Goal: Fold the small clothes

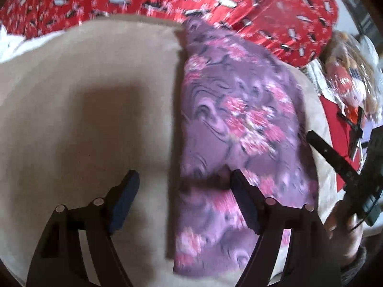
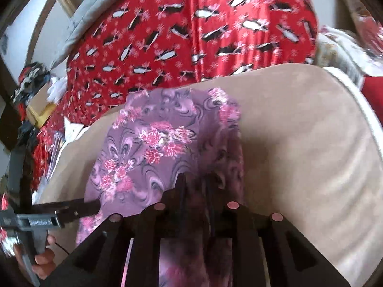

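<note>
Daylit beige cushion (image 2: 299, 143) before red penguin-print fabric (image 2: 191, 24).

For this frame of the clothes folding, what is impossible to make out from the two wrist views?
- Purple floral garment: type unreadable; blurred in both views, near end cut by the left view's bottom edge.
- Right gripper: its own fingers hide what cloth lies between them.
- Left gripper: open, but contact with the garment is unclear.
- Clutter at the right view's left edge: too small and blurred.

White lettering on the left gripper (image 2: 95, 207) is seemingly illegible.
</note>
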`<state>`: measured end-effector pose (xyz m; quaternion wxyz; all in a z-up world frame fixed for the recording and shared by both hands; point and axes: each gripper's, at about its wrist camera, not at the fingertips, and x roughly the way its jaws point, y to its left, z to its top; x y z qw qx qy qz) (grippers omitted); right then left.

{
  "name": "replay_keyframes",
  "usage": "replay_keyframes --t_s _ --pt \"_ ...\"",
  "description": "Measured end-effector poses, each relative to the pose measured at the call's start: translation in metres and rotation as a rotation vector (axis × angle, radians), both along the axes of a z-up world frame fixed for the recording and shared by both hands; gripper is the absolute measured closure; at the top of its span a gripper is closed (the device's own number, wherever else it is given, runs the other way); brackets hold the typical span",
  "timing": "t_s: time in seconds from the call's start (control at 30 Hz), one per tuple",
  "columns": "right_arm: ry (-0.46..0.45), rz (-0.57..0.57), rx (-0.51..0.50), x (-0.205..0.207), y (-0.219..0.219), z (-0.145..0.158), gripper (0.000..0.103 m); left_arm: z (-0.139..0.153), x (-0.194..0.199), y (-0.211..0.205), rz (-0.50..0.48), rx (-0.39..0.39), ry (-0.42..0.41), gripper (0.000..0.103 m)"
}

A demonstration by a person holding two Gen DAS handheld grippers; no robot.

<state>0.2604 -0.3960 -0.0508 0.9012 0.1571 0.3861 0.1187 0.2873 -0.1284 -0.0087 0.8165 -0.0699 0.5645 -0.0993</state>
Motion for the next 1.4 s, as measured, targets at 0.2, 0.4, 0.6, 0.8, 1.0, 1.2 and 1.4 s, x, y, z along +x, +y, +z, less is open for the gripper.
replay_keyframes --t_s 0.2,0.4,0.6,0.8,1.0,1.2,1.4 --pt "0.000 0.090 -0.068 -0.049 0.012 0.003 0.079 -0.017 -0.024 -0.015 -0.027 0.144 0.003 0.024" --pt "0.001 0.039 -0.086 -0.076 0.008 0.006 0.077 -0.027 -0.033 -0.018 -0.015 0.163 0.017 0.024" --pt "0.081 0.105 -0.253 -0.086 0.023 -0.025 0.075 -0.027 -0.033 -0.023 -0.014 0.171 0.050 0.024" --pt "0.005 0.071 -0.156 -0.076 0.010 0.006 0.073 -0.014 -0.020 -0.008 -0.006 0.071 0.062 0.024" --pt "-0.051 -0.038 -0.008 -0.013 -0.007 0.035 0.073 0.006 0.044 -0.006 0.021 0.036 0.033 0.024" --pt "-0.022 0.026 0.020 0.071 0.017 0.022 0.077 0.009 0.112 -0.025 0.009 0.036 -0.009 0.024" --pt "0.081 -0.077 -0.023 0.120 -0.008 -0.018 0.103 -0.037 0.147 -0.018 0.066 -0.033 0.096 0.011"
